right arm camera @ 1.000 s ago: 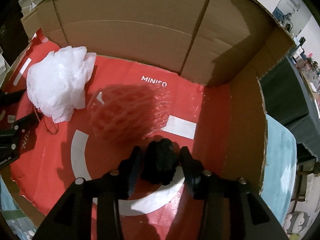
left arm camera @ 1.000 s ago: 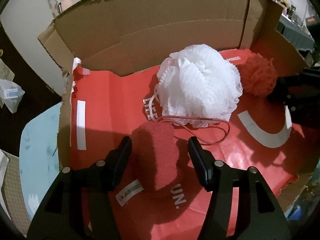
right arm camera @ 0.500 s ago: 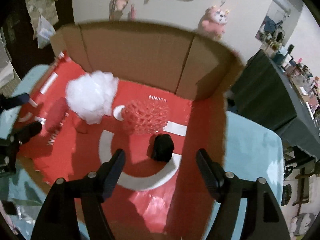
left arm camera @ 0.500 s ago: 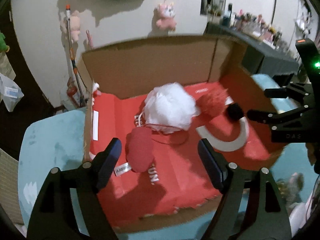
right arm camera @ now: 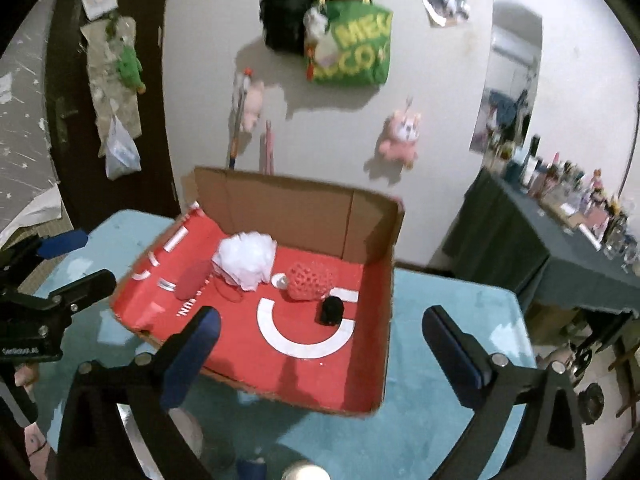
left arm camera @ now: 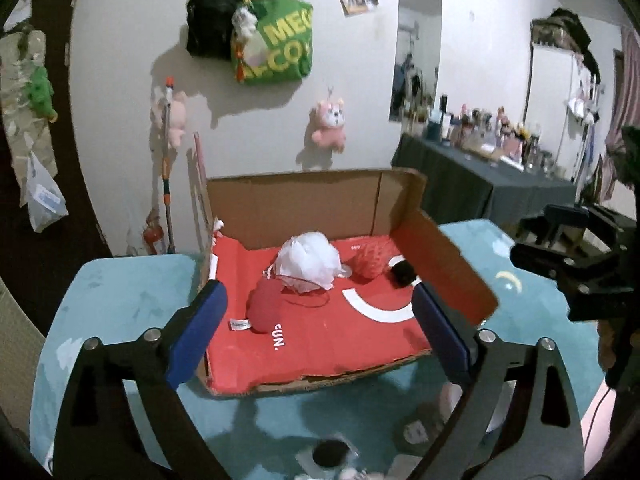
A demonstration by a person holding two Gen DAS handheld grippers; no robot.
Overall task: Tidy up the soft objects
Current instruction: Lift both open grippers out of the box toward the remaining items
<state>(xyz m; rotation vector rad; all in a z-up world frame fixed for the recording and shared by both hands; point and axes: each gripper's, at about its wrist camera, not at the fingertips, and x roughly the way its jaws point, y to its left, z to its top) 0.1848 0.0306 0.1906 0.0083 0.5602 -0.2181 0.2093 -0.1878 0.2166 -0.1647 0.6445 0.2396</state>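
Note:
A cardboard box (left arm camera: 304,200) (right arm camera: 376,320) with a red lining stands on a teal table. In it lie a red plush piece (left arm camera: 266,306) (right arm camera: 191,281), a white mesh puff (left arm camera: 310,260) (right arm camera: 246,258), a red mesh puff (left arm camera: 372,258) (right arm camera: 310,280) and a small black fuzzy ball (left arm camera: 402,272) (right arm camera: 331,310). My left gripper (left arm camera: 318,328) is open and empty, held back above the box's near edge. My right gripper (right arm camera: 320,354) is open and empty, also pulled back from the box.
The teal table (left arm camera: 120,300) (right arm camera: 452,320) carries the box. Small items lie at its near edge (left arm camera: 332,456). The wall behind holds a green bag (left arm camera: 276,44) and pink plush toys (left arm camera: 328,126). A dark side table with bottles (left arm camera: 480,184) stands at right.
Both grippers let go of their objects, opened wide and drew back and up out of the box. The red plush piece and black ball stay in the box.

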